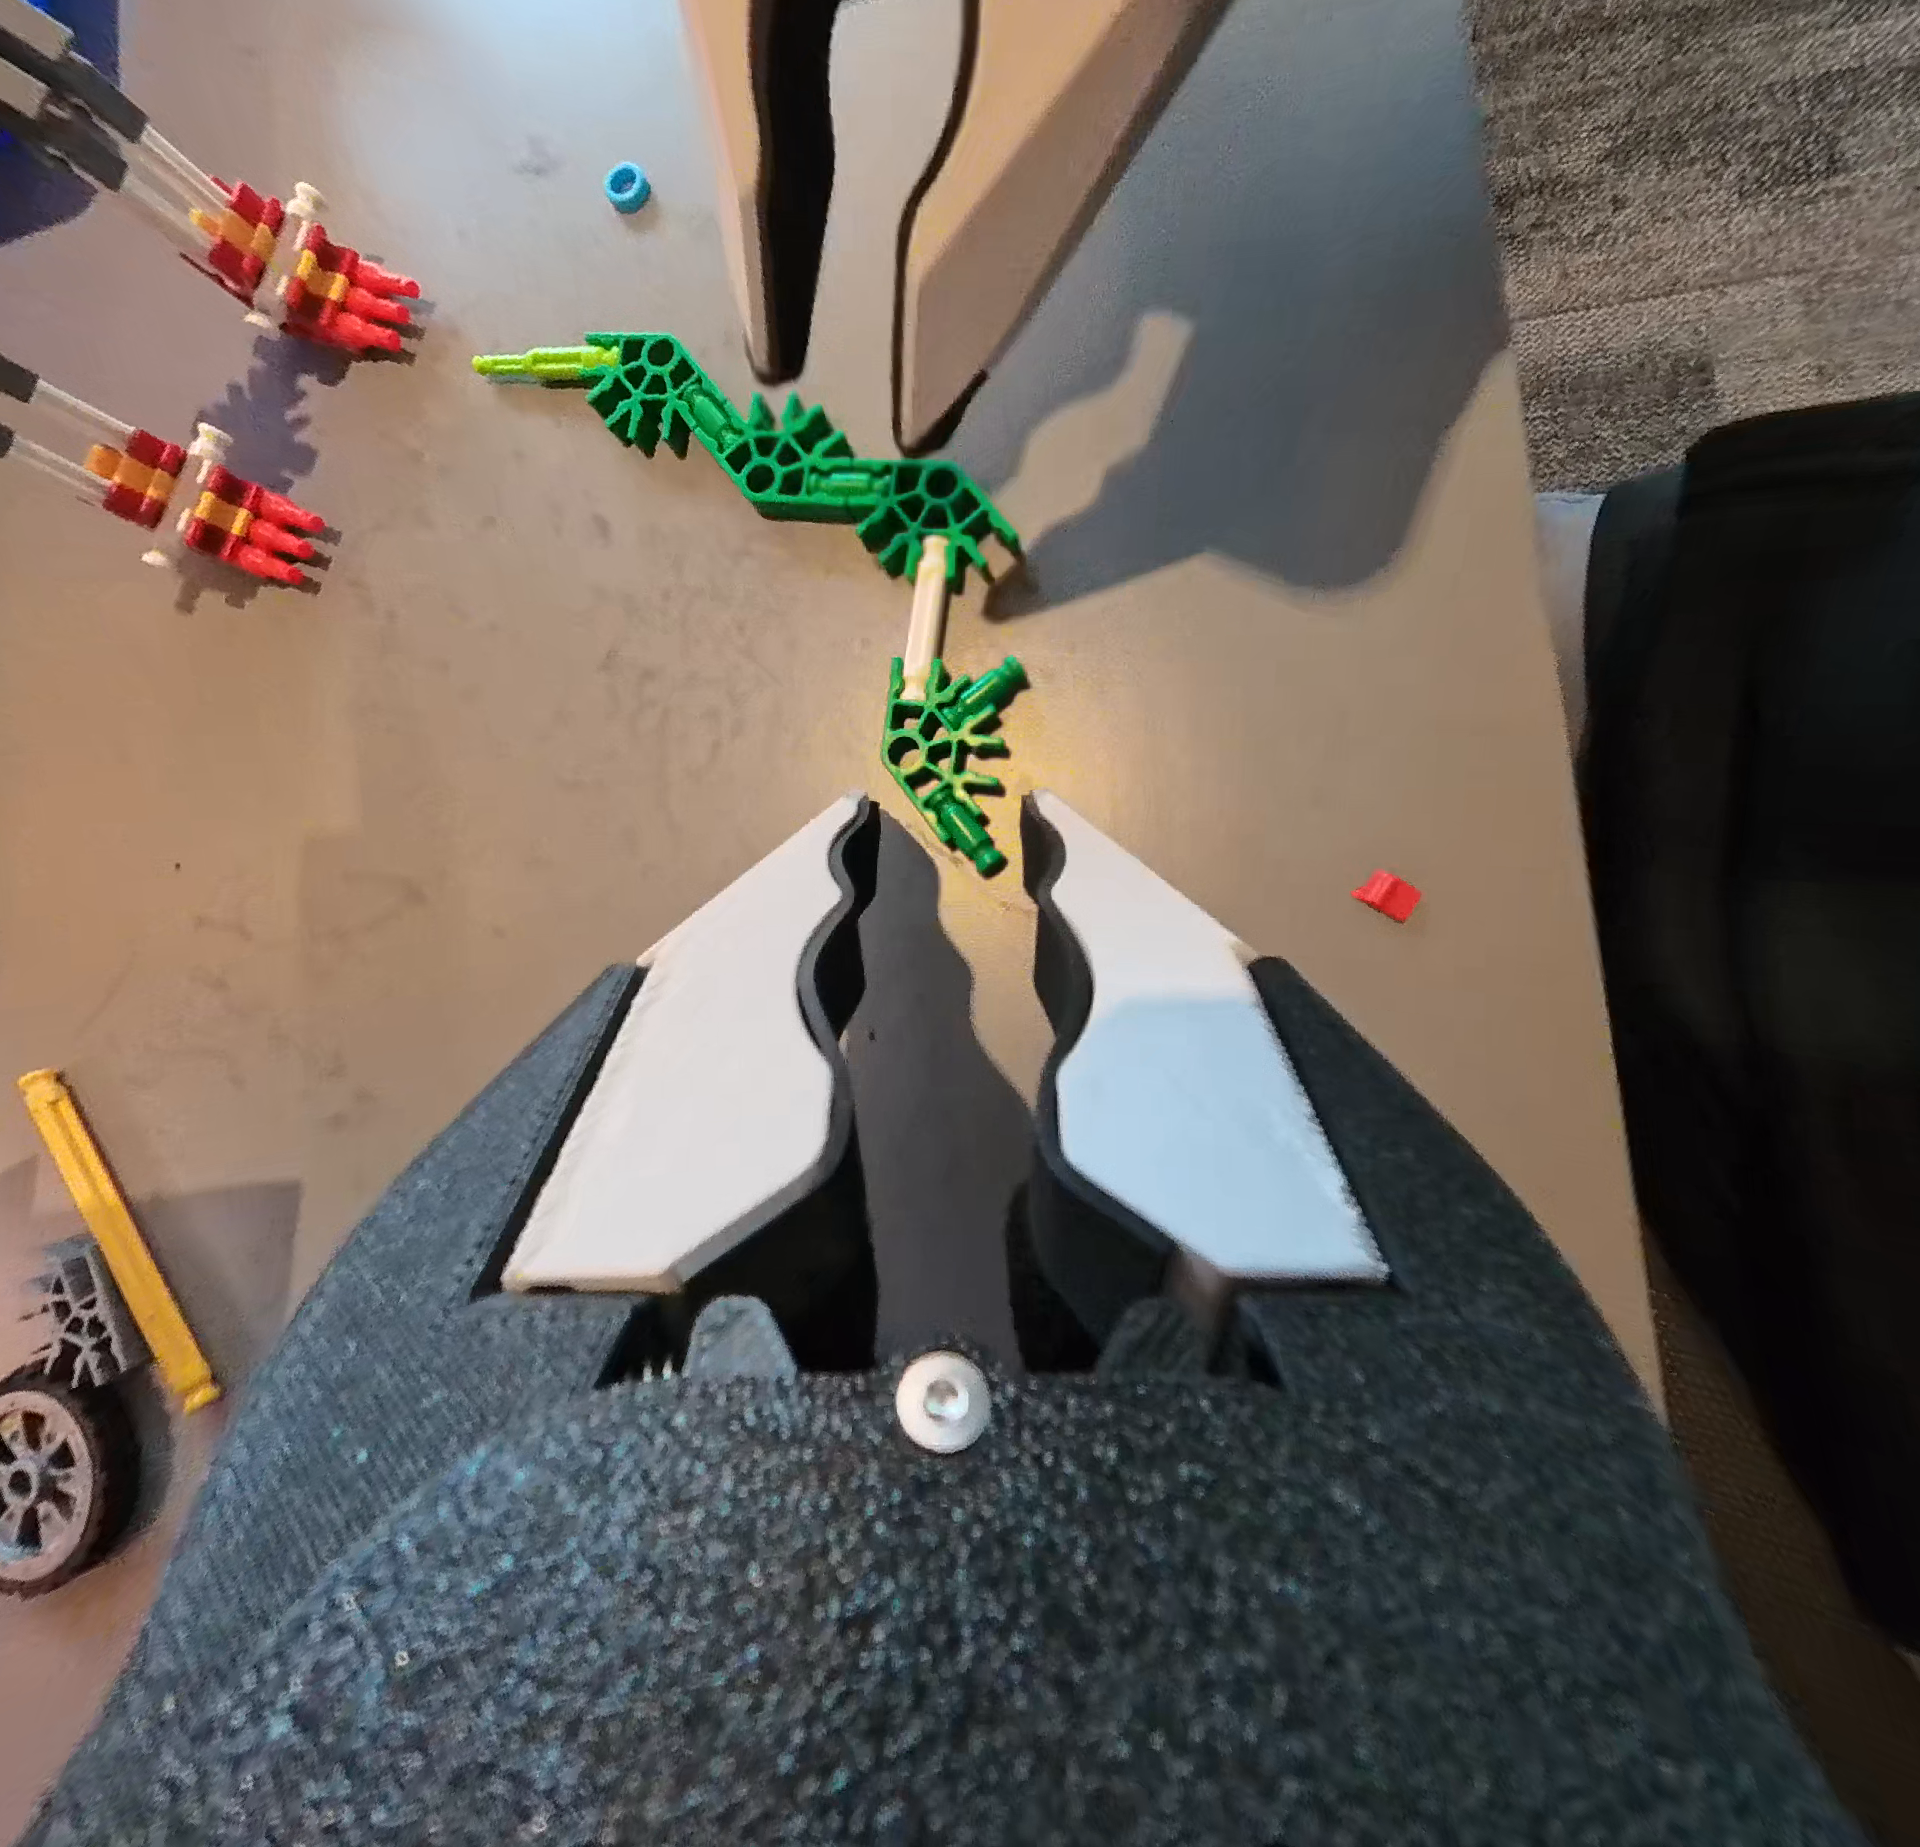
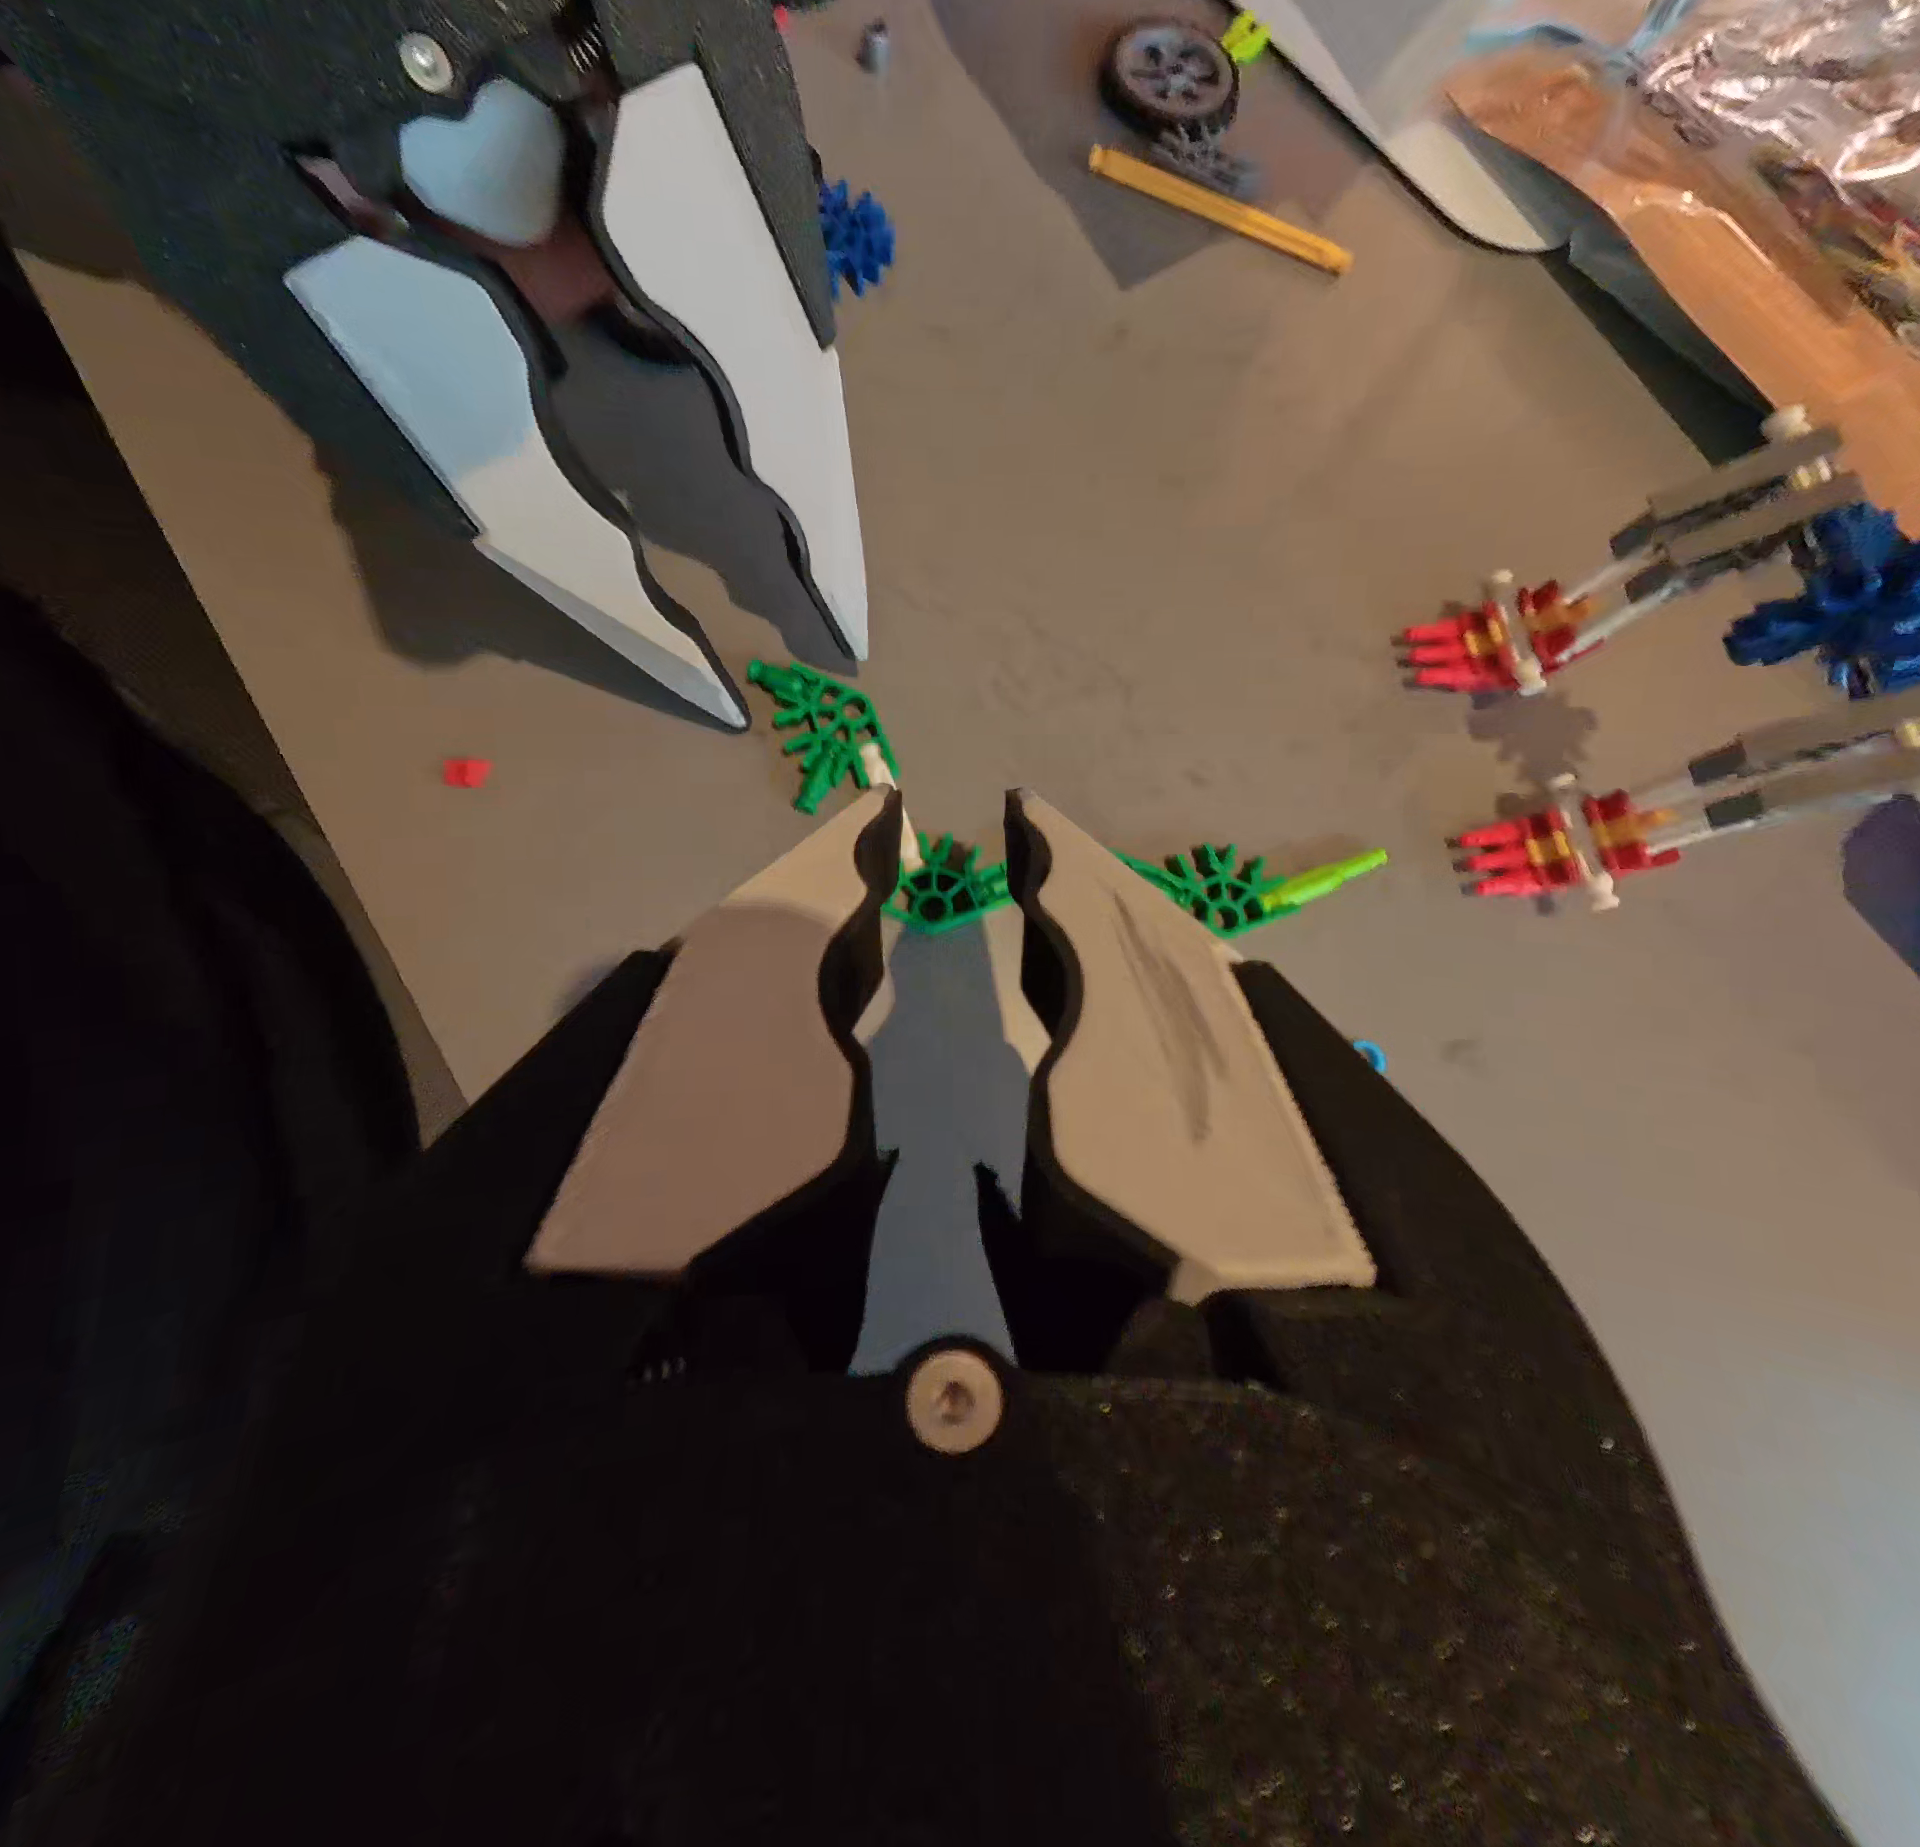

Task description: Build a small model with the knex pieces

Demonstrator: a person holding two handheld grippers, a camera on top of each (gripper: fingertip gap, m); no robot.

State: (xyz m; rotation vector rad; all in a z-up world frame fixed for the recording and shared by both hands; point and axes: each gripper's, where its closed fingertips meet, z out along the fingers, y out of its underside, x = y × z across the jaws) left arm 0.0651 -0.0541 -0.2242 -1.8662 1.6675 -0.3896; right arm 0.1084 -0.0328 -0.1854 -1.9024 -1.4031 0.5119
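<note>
The green connector chain (image 1: pixel 831 467) lies flat on the grey surface (image 1: pixel 520 758), a zigzag of green fan-shaped pieces joined by short rods, with a white rod (image 1: pixel 925 613) linking its last connector. The left claw (image 1: pixel 945 810) hangs just near of that end connector, its fingers apart and holding nothing, the green tip lying between the fingertips. The right claw (image 2: pixel 951 805) comes in from the far side, likewise parted and empty, poised over the chain's middle. Left of the chain stand two red-and-orange rod clusters (image 1: pixel 301 270). A small blue ring (image 1: pixel 627 187) and a red clip (image 1: pixel 1387 895) lie well apart.
</note>
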